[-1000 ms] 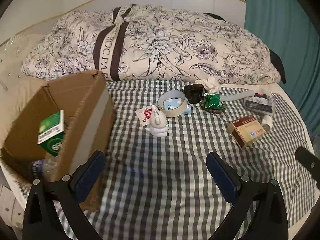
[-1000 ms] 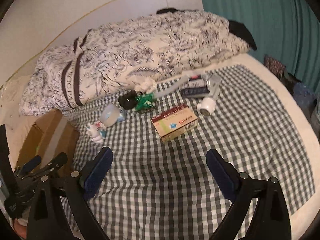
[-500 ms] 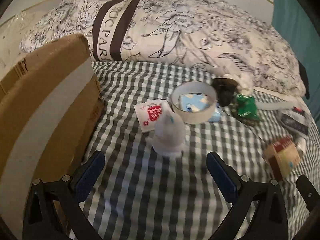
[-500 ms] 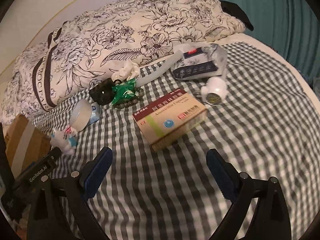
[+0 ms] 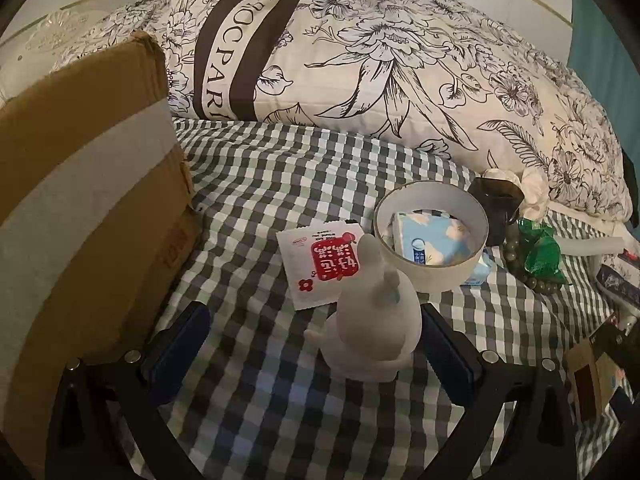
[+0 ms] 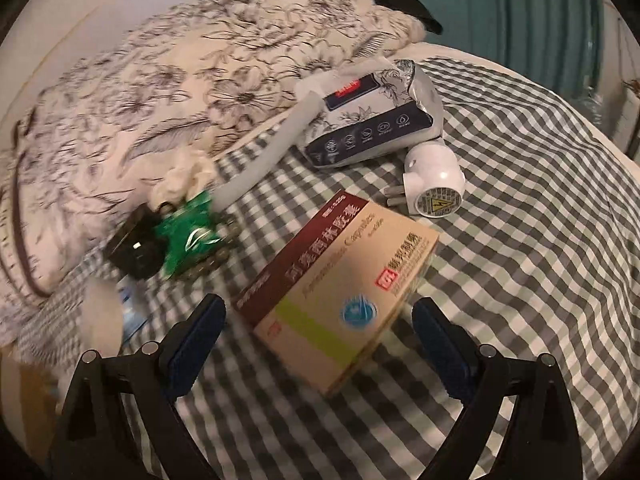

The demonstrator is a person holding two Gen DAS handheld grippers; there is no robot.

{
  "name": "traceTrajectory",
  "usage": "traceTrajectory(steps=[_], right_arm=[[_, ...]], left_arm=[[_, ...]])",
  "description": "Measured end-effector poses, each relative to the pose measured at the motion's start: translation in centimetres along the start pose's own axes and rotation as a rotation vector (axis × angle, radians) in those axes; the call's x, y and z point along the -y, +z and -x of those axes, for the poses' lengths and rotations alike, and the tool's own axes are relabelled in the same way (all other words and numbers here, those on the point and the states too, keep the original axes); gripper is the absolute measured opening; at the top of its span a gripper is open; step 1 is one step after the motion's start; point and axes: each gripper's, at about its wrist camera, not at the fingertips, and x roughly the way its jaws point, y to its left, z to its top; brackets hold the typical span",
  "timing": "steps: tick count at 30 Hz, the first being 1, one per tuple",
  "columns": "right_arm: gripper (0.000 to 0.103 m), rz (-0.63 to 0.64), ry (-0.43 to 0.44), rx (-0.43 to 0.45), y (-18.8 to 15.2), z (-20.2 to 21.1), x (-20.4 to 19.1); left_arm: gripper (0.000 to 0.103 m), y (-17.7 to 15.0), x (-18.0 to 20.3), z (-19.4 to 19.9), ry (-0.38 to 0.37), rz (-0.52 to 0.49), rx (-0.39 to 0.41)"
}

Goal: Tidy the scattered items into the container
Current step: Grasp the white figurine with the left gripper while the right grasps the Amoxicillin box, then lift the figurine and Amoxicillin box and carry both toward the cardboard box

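Both grippers low over the checked bed, wide open, holding nothing.

Left gripper (image 5: pixel 314 346) around a white bunny toy (image 5: pixel 374 322), beside the cardboard box (image 5: pixel 80 200). Right gripper (image 6: pixel 318 336) around a tan-and-red medicine box (image 6: pixel 340 284).

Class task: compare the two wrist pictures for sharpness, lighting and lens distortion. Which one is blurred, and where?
Left wrist view: mostly sharp; the red sachet print is crisp, though the white rabbit figurine is soft; dim, warm light. Right wrist view: motion blur, strongest at left over the green packet, and the medicine box lettering is smeared. Both: fisheye curvature bends the checked sheet, with dark vignetted corners.
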Motion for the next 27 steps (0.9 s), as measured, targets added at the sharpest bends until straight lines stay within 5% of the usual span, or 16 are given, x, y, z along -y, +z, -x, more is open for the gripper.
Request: traceTrajectory(steps=[4, 8, 17, 22, 27], right_arm=[[0.096, -0.032, -0.094, -0.024, 0.6, -2.0, -1.6], [0.097, 0.077, -0.208, -0.086, 0.3, -5.0, -2.8], [0.095, 0.178, -0.09, -0.022, -1.2, -1.3, 3.1], [0.095, 0.204, 0.12, -0.042, -0.7, 0.8, 6.7], [0.096, 0.234, 0.108, -0.018, 0.3, 0.8, 6.2]], left_arm=[[0.103, -0.1, 0.5, -0.7, 0.022, -0.017, -0.009], [0.103, -0.5, 0.3, -1.3, 0.023, -0.02, -0.025], [0.103, -0.7, 0.1, 0.6, 0.005, -0.079, 0.014], [0.103, -0.4, 0.0, 1.2, -0.035, -0.092, 0.026], [0.103, -0.2, 0.1, 1.1, -0.04, -0.084, 0.016]])
